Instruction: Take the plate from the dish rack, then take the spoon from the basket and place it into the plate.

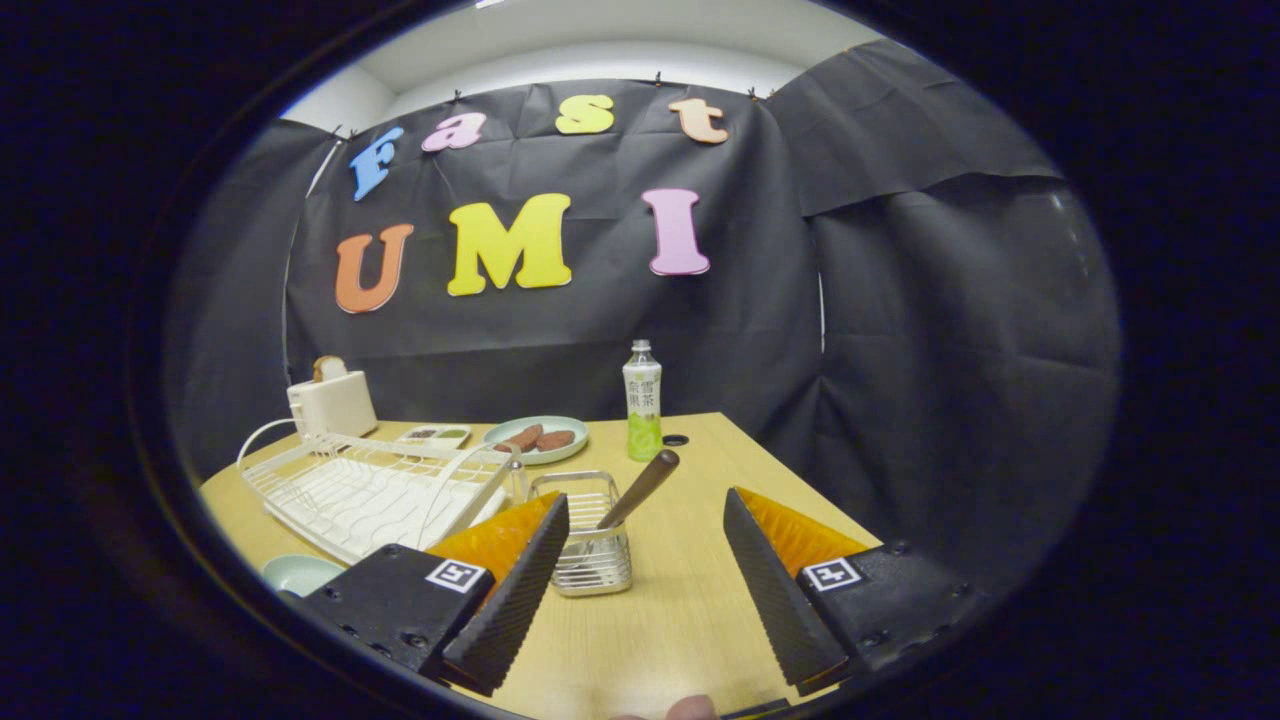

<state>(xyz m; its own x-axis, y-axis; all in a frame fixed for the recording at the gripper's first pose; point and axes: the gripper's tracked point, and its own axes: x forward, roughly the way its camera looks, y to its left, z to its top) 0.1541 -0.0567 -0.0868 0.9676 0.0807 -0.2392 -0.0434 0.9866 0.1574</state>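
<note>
My gripper [645, 590] is open, its two black ribbed fingers spread wide above the wooden table [690, 610] with nothing between them. Just ahead of the left finger stands a small wire basket [592, 540] with a spoon [640, 488] leaning in it, its brown handle pointing up and to the right. Left of the basket lies the white wire dish rack [370, 490], with no plate standing in it. A pale green plate [300, 574] lies flat on the table at the rack's near corner, partly hidden behind my left finger.
A white toaster [332, 402] stands behind the rack. A second plate [536, 439] with brown food and a small tray [434, 435] sit at the back. A green-labelled bottle [642, 402] stands beyond the basket. The table's right edge runs close to my right finger.
</note>
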